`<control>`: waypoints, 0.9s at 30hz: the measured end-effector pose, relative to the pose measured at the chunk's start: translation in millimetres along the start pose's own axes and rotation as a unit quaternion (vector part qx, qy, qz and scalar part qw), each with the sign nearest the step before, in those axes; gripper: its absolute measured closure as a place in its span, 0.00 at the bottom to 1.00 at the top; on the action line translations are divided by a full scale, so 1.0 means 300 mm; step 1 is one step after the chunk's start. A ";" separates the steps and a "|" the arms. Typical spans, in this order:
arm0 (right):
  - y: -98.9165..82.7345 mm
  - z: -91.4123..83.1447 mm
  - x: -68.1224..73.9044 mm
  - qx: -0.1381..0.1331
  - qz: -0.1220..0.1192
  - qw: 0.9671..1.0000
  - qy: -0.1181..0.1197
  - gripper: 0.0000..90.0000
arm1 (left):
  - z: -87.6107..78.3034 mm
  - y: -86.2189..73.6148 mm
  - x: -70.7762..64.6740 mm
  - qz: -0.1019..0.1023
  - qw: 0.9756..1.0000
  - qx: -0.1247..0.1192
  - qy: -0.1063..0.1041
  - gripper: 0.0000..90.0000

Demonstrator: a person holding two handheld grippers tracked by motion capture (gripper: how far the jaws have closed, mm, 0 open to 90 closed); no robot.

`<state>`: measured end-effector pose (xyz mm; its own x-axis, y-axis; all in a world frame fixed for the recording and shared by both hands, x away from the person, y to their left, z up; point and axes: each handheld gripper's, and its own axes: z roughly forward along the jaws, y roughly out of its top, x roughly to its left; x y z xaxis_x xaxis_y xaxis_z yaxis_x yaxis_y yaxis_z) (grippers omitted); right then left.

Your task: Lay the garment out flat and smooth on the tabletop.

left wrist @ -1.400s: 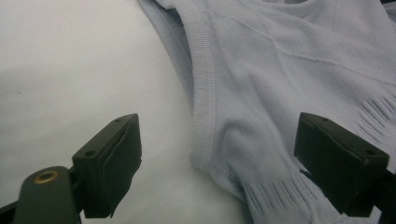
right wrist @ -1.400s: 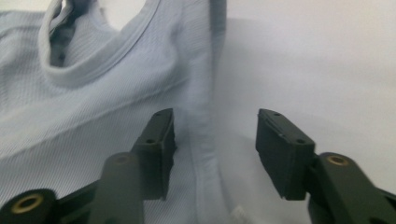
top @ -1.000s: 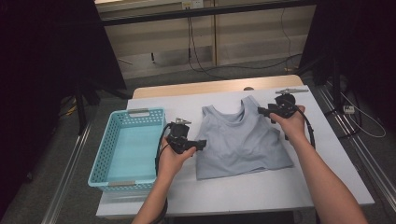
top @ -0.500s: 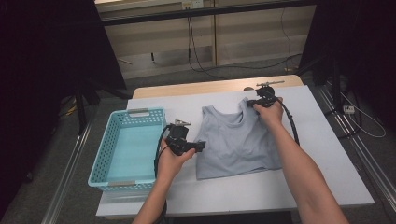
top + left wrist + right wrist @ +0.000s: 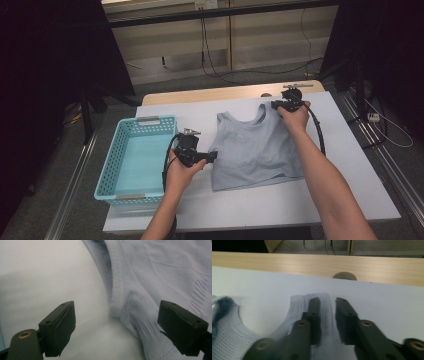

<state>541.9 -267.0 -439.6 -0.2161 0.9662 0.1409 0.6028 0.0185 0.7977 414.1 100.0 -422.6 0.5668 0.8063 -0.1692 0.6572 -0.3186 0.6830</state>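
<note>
The grey tank top [image 5: 256,147] lies flat on the tabletop [image 5: 350,150], its side hem between the wide-apart fingers of the left gripper [image 5: 116,326], while the right gripper [image 5: 327,315], fingers just reopening slightly, straddles a shoulder strap [image 5: 322,298] without pinching it.

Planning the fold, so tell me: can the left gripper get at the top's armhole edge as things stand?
Probably yes. The left gripper has its jaws wide, with the top's armhole edge lying flat between and just ahead of them, nothing in the way.
</note>
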 end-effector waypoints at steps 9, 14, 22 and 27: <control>0.039 -0.078 0.118 -0.010 -0.068 0.998 0.017 0.55 | -0.003 0.001 -0.007 0.001 1.000 0.002 0.002 0.17; 0.013 -0.077 0.227 0.012 -0.089 0.993 0.083 0.57 | -0.005 -0.005 -0.010 -0.001 1.000 0.001 0.003 0.17; -0.056 -0.020 0.355 0.047 -0.105 0.984 0.135 0.67 | -0.011 -0.014 -0.014 0.000 1.000 0.004 0.003 0.17; -0.089 0.018 0.366 0.078 -0.110 0.981 0.141 0.95 | -0.011 -0.019 -0.014 -0.002 1.000 0.006 0.004 0.17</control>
<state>506.3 -160.2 -448.5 -0.5448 0.8250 0.1504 0.6238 0.2789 0.7301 406.4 100.2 -423.5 0.5602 0.8118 -0.1651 0.6655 -0.3223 0.6733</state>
